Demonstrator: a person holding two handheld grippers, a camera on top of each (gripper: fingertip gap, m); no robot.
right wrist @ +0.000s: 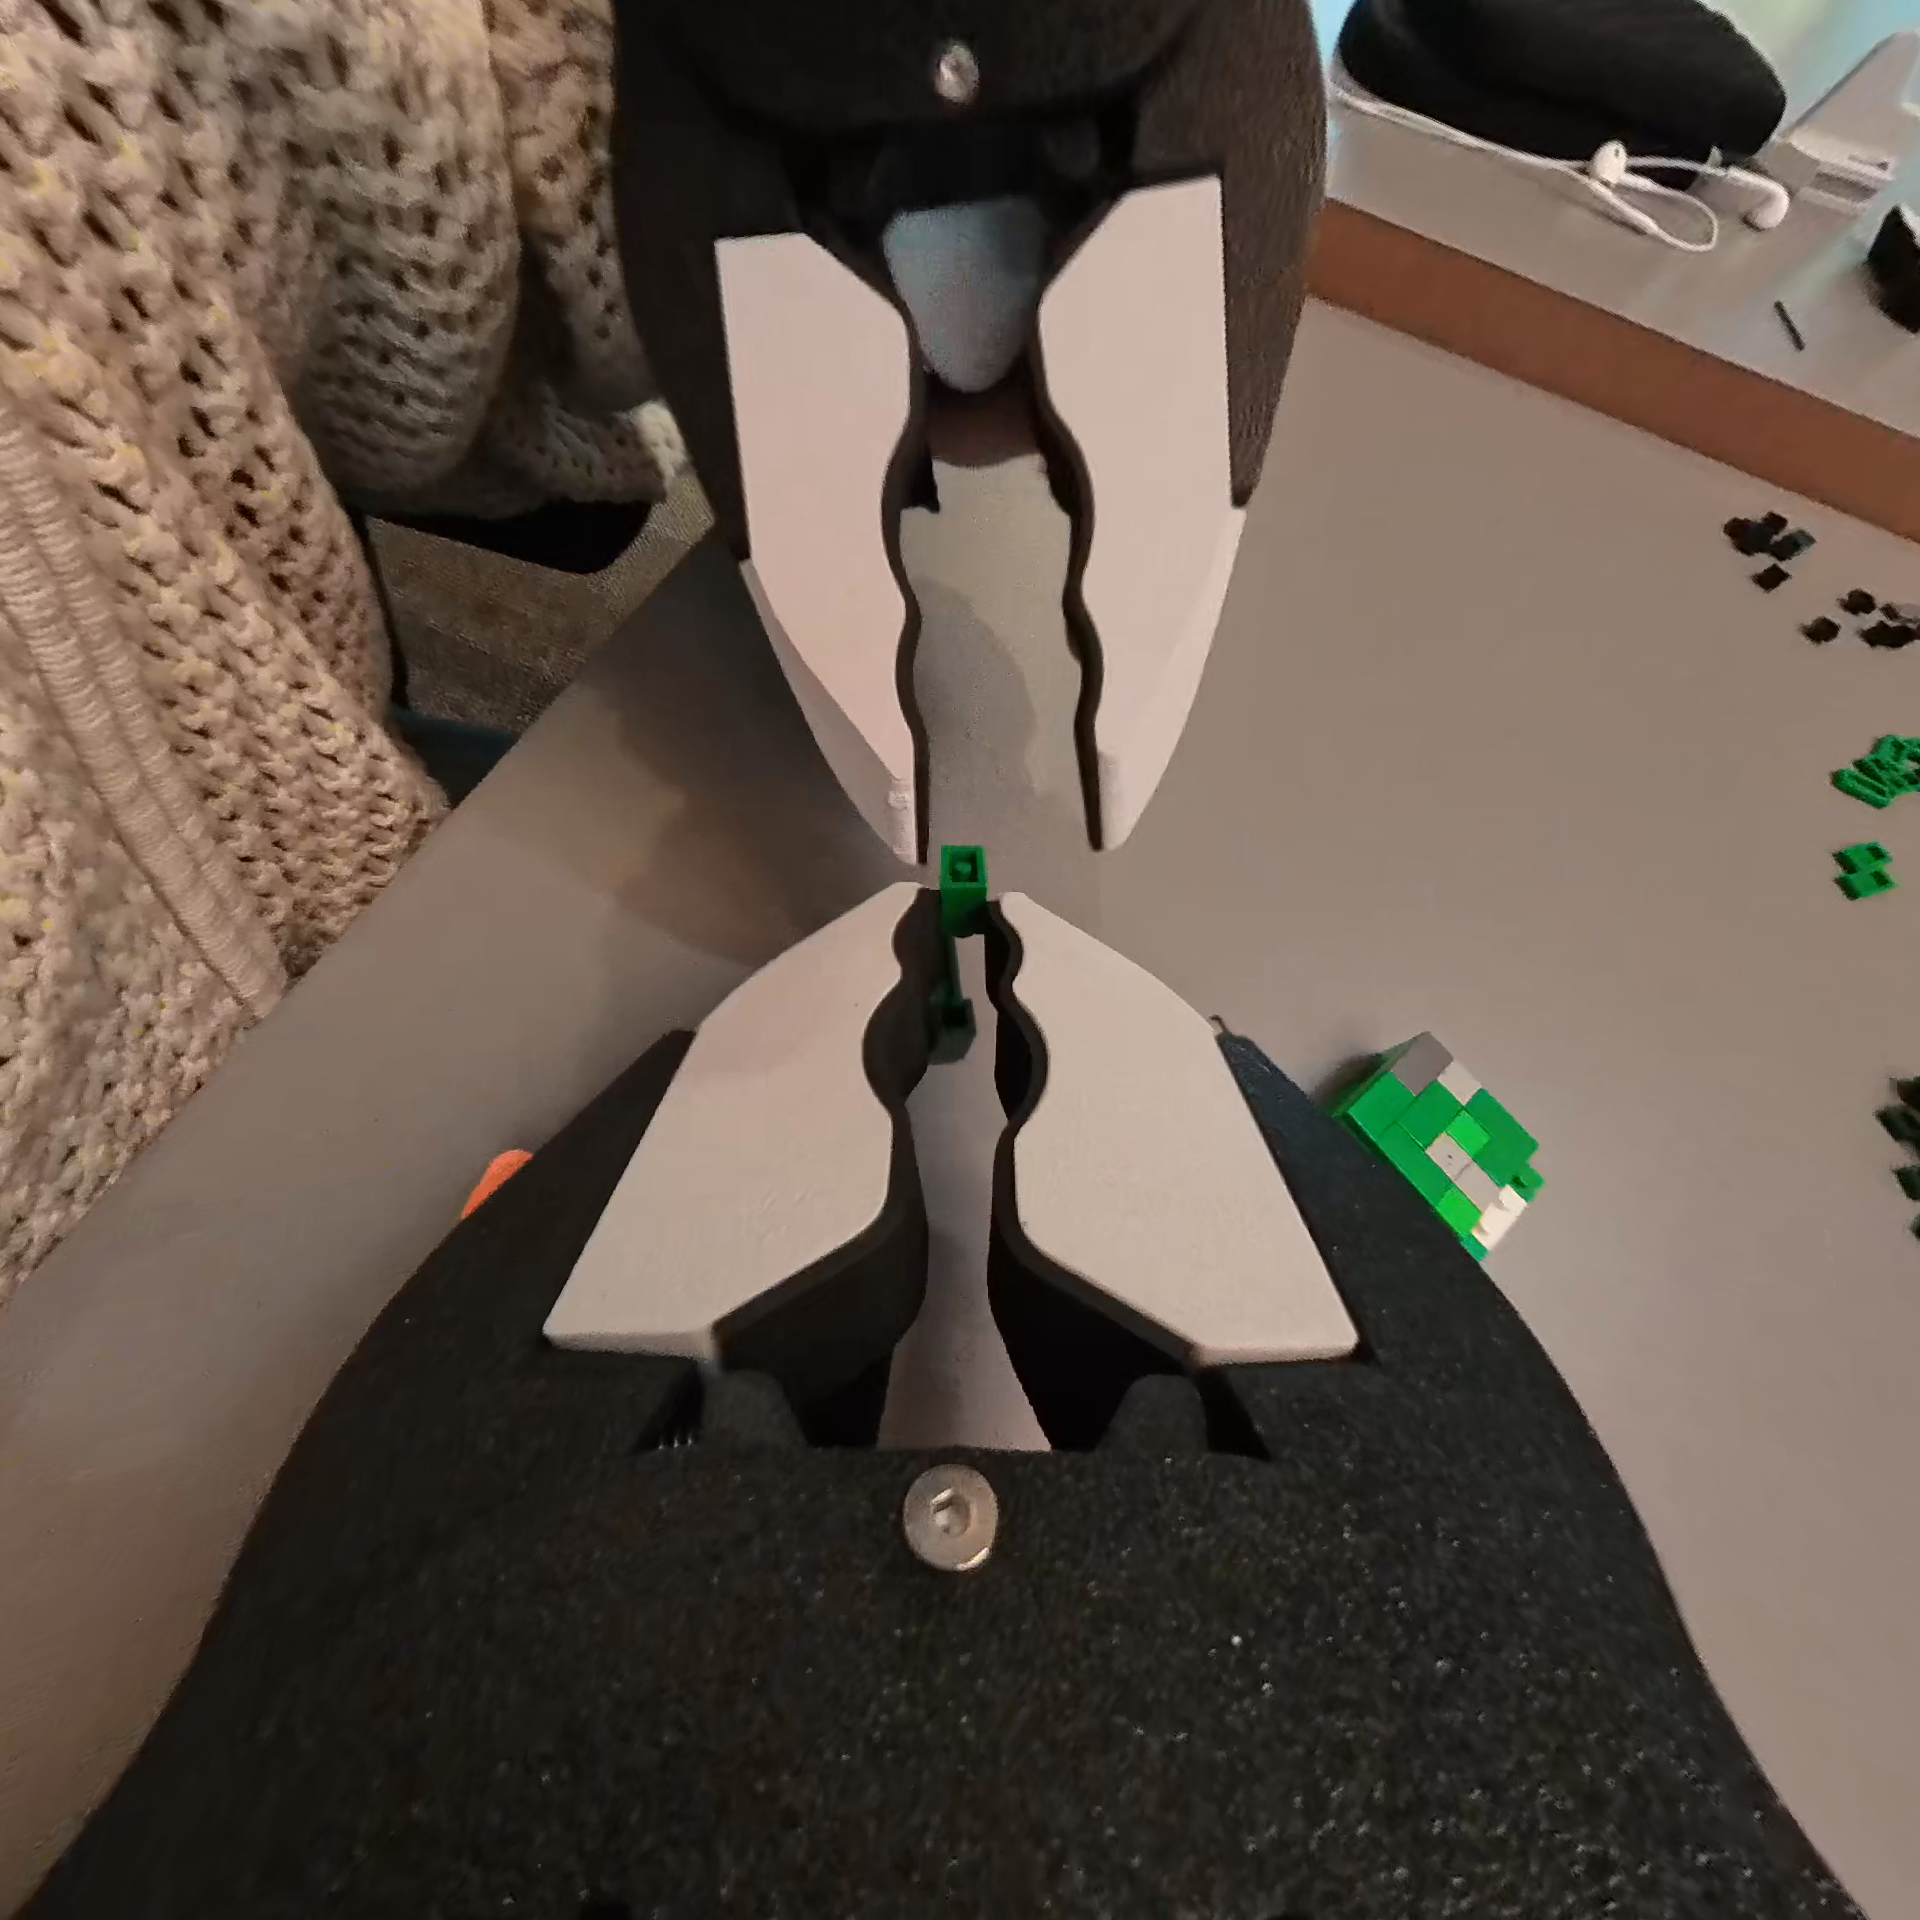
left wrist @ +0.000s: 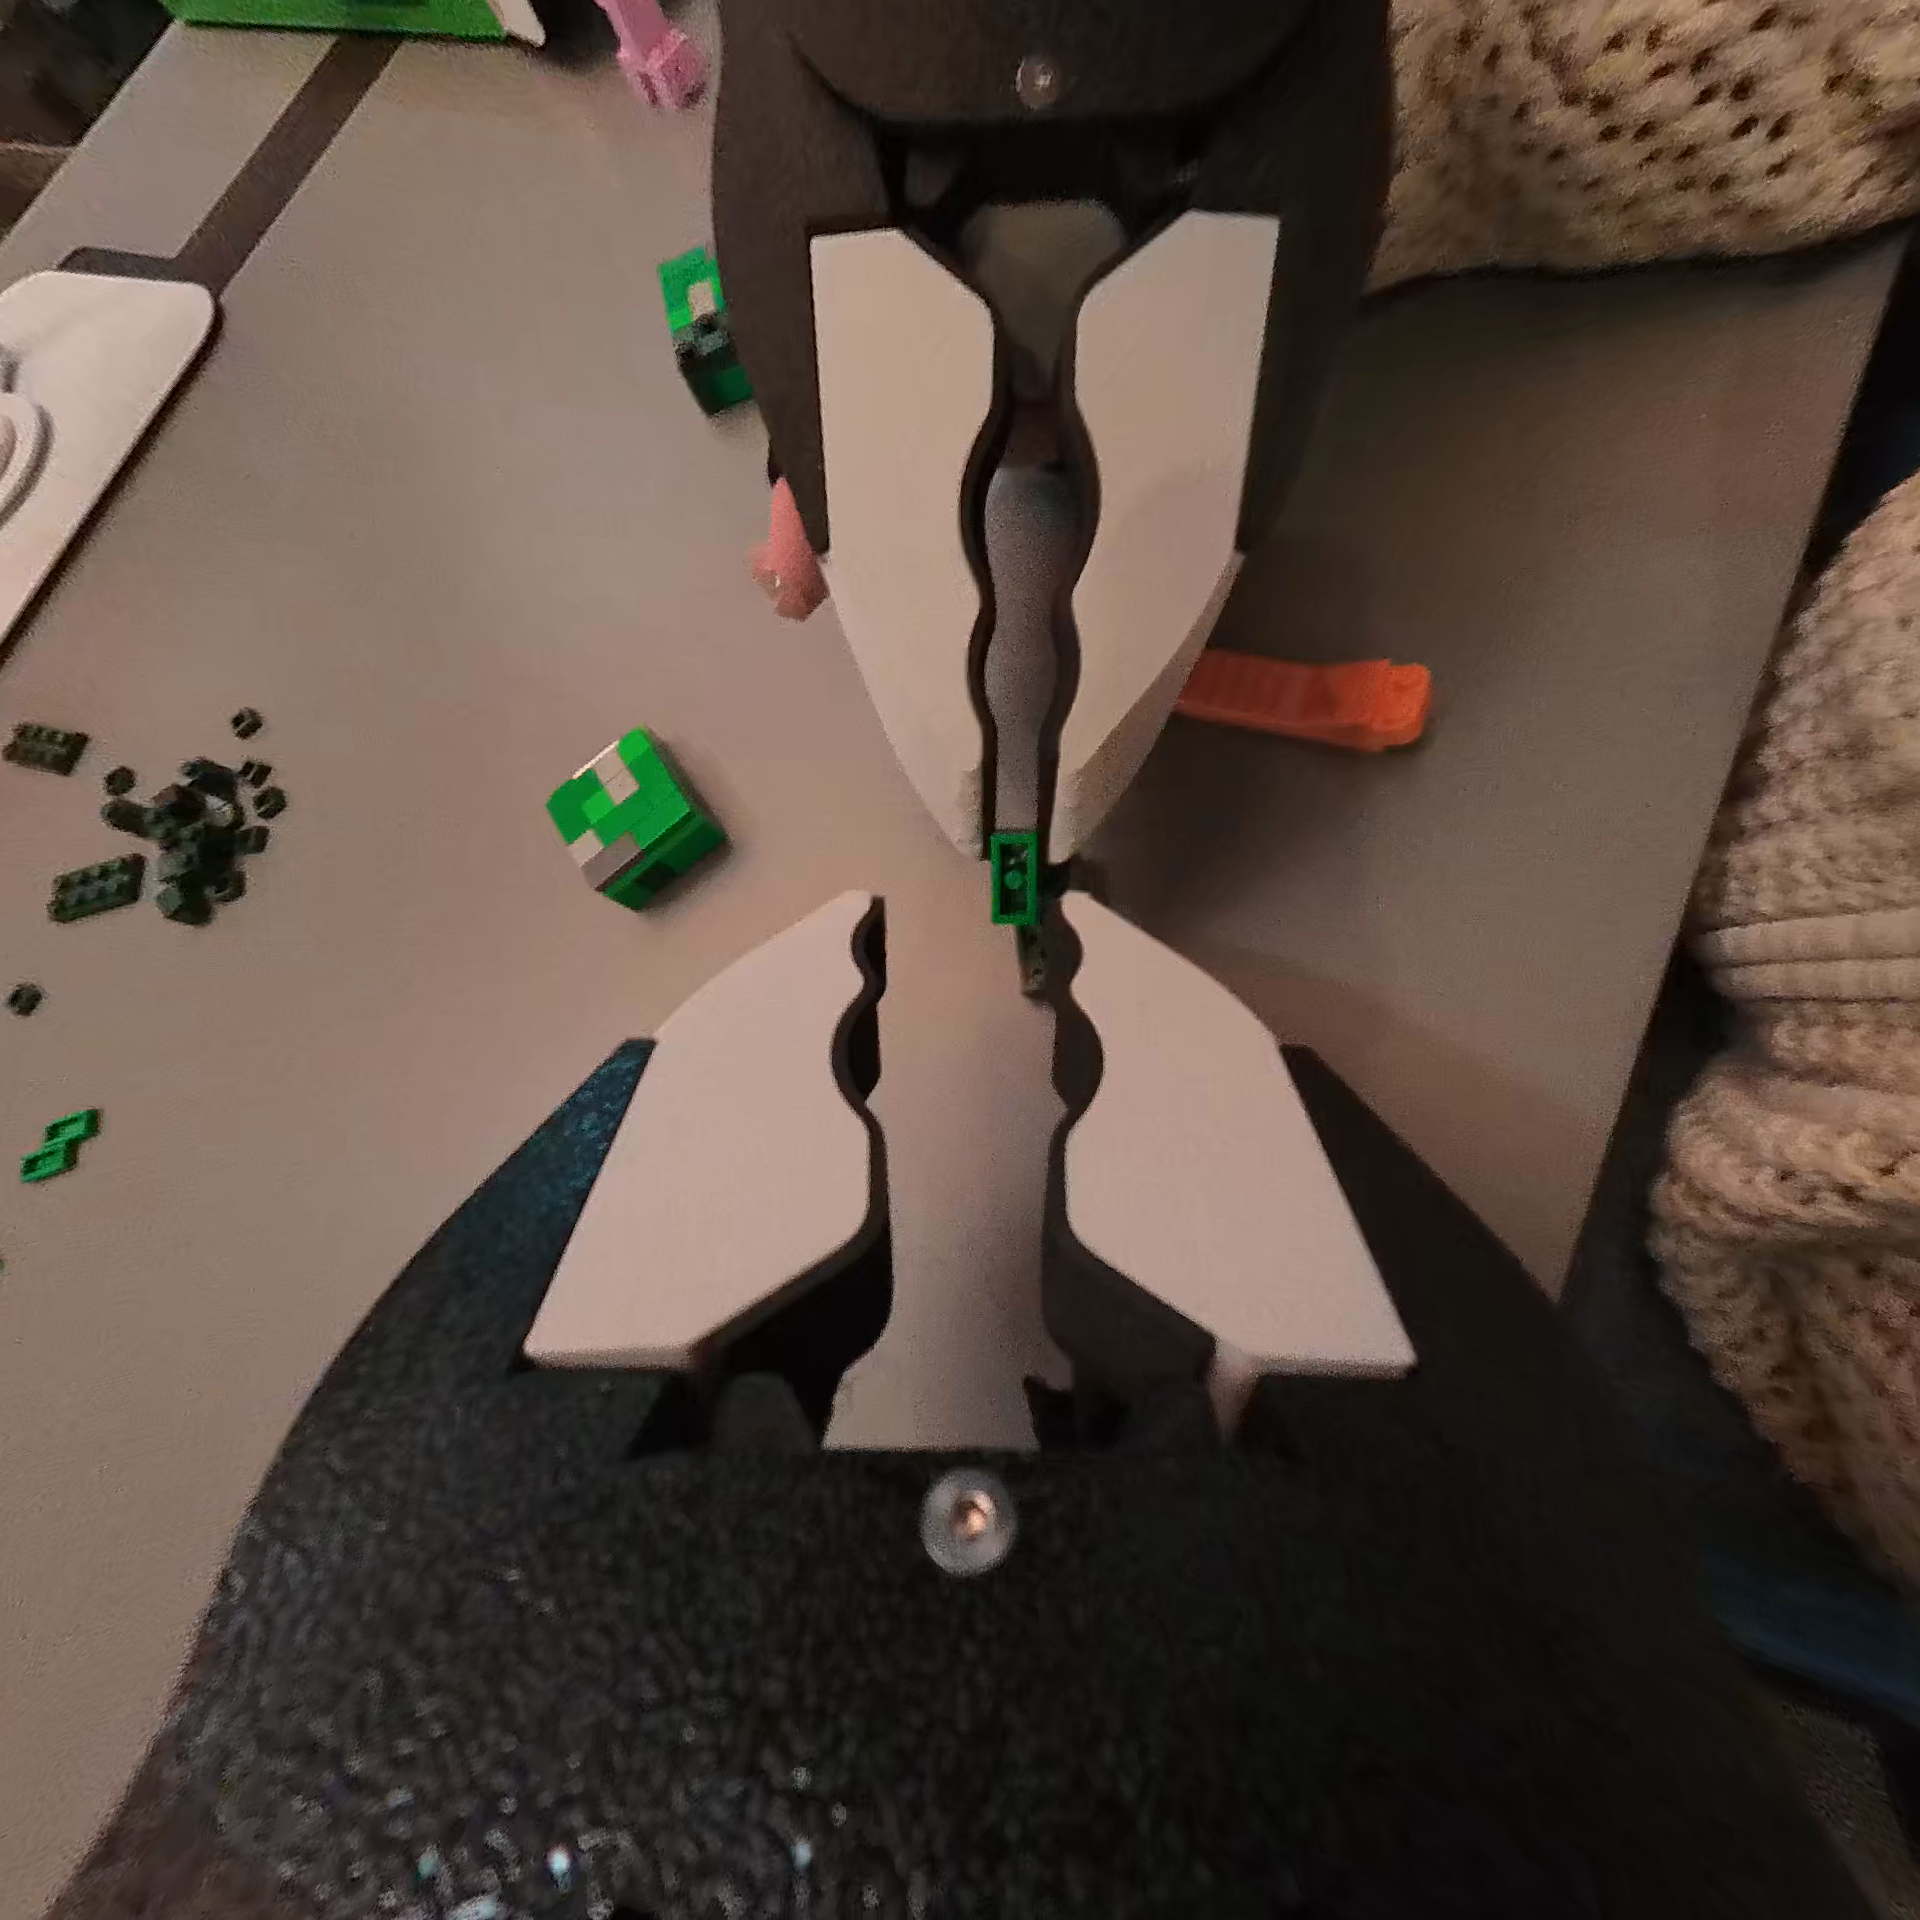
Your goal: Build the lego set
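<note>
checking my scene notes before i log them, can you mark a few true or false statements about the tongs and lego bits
1. The right tongs grip a small green lego piece. True.
2. The left tongs are clamped on that piece too. False: they stand open, facing the right tongs tip to tip.
3. An orange brick separator lies on the grey table. True.
4. The green and white block build is held in the air. False: it sits on the table, apart from both tongs.
5. The pile of loose pieces is bright red. False: they are dark, nearly black.
</note>
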